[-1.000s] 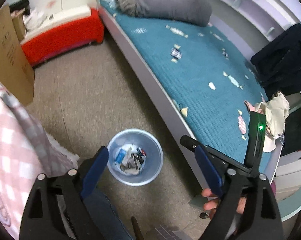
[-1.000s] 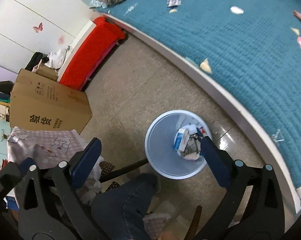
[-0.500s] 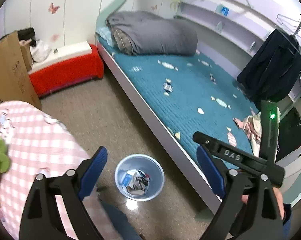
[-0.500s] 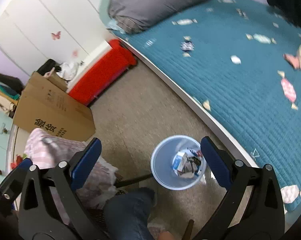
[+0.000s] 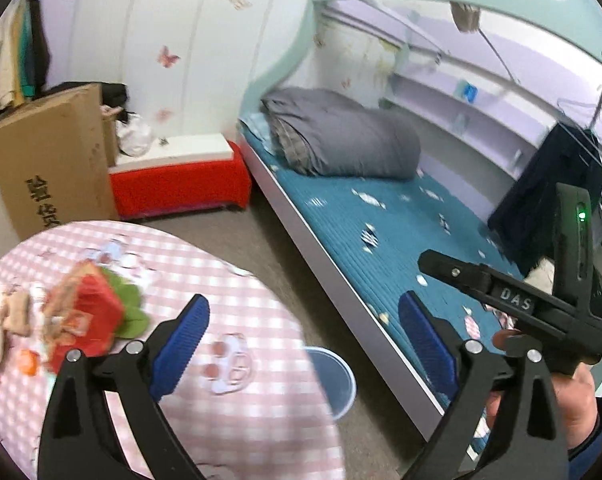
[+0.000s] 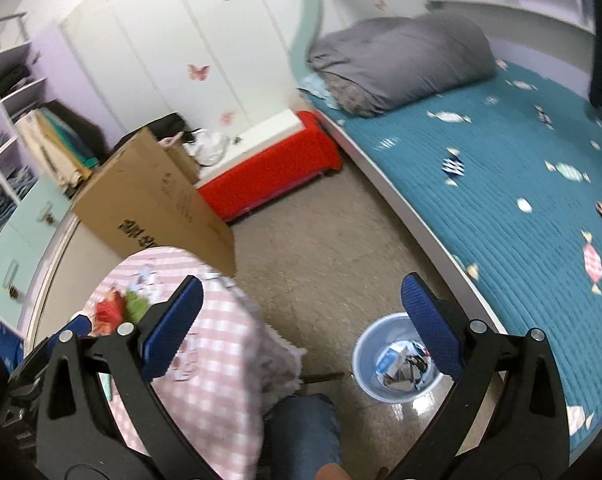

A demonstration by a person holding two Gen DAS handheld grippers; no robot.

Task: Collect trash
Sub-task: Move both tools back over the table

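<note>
Both tongs stand spread wide with nothing between their blue pads. The left tongs [image 5: 303, 334] fill the bottom of the left wrist view, their jaws having just been opening a little further, empty. The right tongs [image 6: 301, 320] sit the same way at the bottom of the right wrist view. In the left wrist view the right tongs also show at the lower right, gripped by a hand [image 5: 557, 392] in a dark sleeve.

The waste bin [image 6: 397, 360], a pale blue round tub, stands on the floor [image 6: 321, 248] at lower centre-right of the right wrist view, just beside the white edge of the bed [image 6: 421, 216]. It holds crumpled wrappers and paper. In the left wrist view only part of its rim shows at lower centre, behind the edge of the counter [image 5: 229, 264].

That counter, round and draped in a pink checked cloth, fills the lower left of the left wrist view. On it at the far left lies a blurred heap of trash [image 5: 89, 312], red, green and tan.

More trash lies on the teal bedspread [image 6: 501, 168]: candy wrappers [image 6: 449, 117] scattered through the right half of the right wrist view. A rolled grey quilt [image 6: 401, 60] lies at the head of the bed, upper centre-right. A cardboard box [image 6: 149, 204] leans left of centre, with a red bench [image 6: 269, 172] between it and the bed. A knee in jeans [image 6: 305, 428] shows at bottom centre.
</note>
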